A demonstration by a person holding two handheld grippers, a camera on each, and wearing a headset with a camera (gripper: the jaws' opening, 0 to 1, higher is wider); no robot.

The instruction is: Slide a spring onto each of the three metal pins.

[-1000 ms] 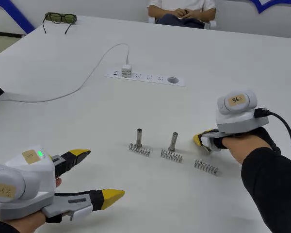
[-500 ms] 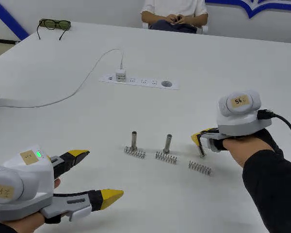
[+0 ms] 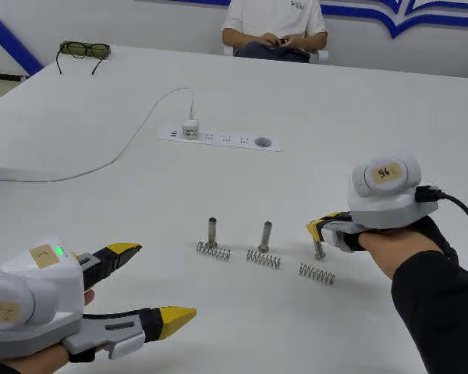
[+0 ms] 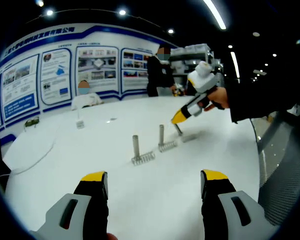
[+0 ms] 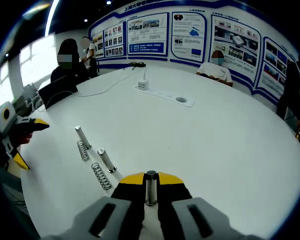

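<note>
While the left gripper [image 3: 151,282] hangs low over the white table [image 3: 335,109] with its jaws spread and empty, three springs lie ahead of it: the first spring [image 3: 214,250], the middle spring [image 3: 264,259] and the last spring [image 3: 317,273]. Just beyond them, the first pin [image 3: 212,231] and the second pin [image 3: 265,235] stand upright and bare. The right gripper [image 3: 318,230] pinches the third pin [image 5: 150,190] between closed jaws. Farther ahead lies a power strip [image 3: 218,138].

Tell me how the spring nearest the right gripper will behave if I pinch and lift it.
The spring lies on its side on the smooth white table, so a nudge would probably roll it. Its coils look thin and open, so it is probably light and may squash or bow under a hard pinch.
</note>
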